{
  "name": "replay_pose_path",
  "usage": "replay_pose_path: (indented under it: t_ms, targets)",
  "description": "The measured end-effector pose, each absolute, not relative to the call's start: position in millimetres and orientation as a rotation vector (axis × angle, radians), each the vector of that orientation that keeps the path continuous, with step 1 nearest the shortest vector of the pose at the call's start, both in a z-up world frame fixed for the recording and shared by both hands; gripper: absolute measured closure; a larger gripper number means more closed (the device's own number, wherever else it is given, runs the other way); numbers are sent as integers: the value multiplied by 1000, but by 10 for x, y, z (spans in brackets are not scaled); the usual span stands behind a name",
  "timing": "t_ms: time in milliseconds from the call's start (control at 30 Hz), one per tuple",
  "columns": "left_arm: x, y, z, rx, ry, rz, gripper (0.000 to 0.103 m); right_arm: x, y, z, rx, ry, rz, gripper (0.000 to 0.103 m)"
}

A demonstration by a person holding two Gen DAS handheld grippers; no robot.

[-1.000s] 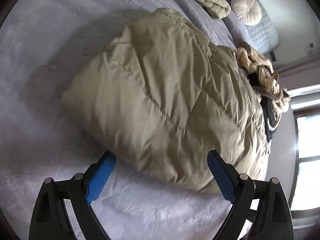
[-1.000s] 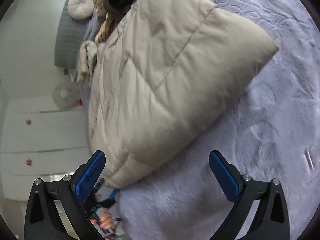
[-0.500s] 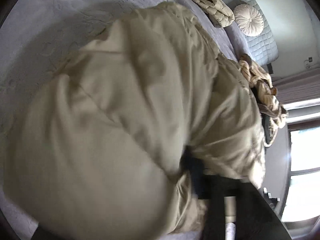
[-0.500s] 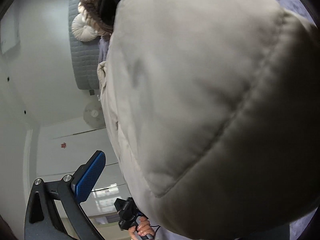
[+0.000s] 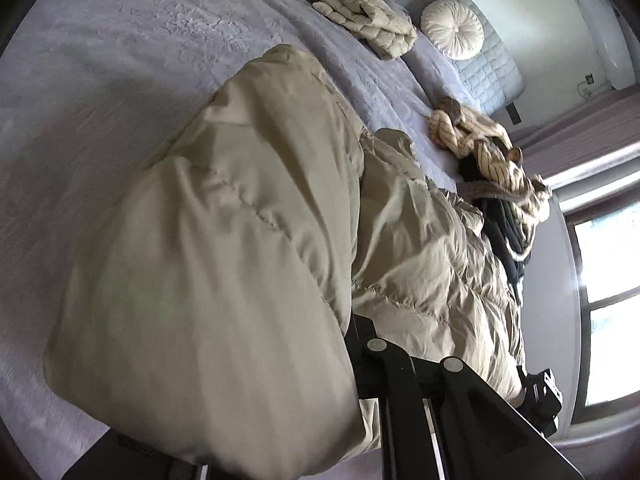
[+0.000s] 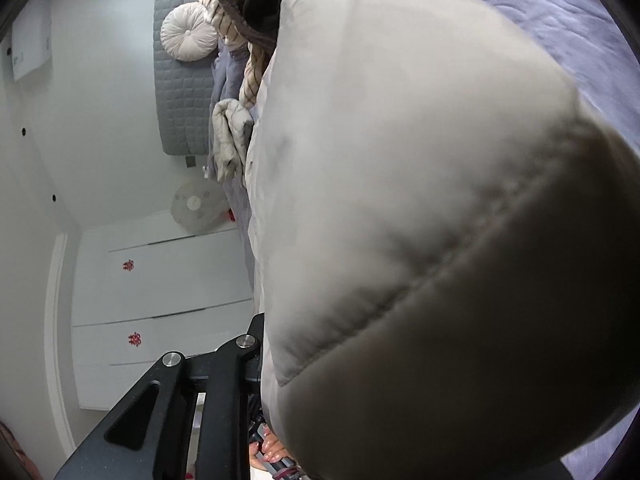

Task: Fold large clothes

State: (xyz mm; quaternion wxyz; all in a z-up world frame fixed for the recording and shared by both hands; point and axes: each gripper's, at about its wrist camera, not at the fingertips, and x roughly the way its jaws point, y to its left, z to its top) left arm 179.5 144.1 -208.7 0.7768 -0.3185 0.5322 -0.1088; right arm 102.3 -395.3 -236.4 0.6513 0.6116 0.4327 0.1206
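Note:
A large beige puffer jacket (image 5: 224, 264) lies on the lavender bed cover (image 5: 120, 60). My left gripper (image 5: 320, 360) is shut on the jacket's near edge; the padded fabric bulges over the fingers and hides the tips. In the right wrist view the same jacket (image 6: 420, 220) fills most of the frame. My right gripper (image 6: 276, 364) is shut on its edge, with only the left finger arm showing beside the fabric.
A folded beige quilted garment (image 5: 364, 16) and a round white cushion (image 5: 452, 28) lie near the grey headboard (image 5: 488, 68). A heap of knitted and dark clothes (image 5: 492, 168) sits at the bed's right side. White wardrobe doors (image 6: 160, 288) and a fan (image 6: 196, 206) stand beyond the bed.
Both grippers went from wide open in front of the jacket to shut on its near edge. The edge is now lifted and bunched close to both cameras.

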Motion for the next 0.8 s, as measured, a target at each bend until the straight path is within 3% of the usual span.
replay_pose_path:
  t_ms: [367,500,600,667,800]
  targets:
    - [927,1572,-2181,-594,1301,-240,88,255,-3872,-2488,1422,1076,198,77]
    - [830,1535,-2435,-603,1374,-190,85,212,-3875,-2743,1430,1146,99,69]
    - [808,1544,-2468,-582,1392,-139,71,296,-3870,-2723,1411,1160,69,61]
    - [787,1574,-2451,-534,1403,-88,46,341,-3859,-2667,1391,1176,54,60]
    - [723,1645,-2416,-485,1431,-44,42,391,-3831,-2540,1348,1235,-1,49]
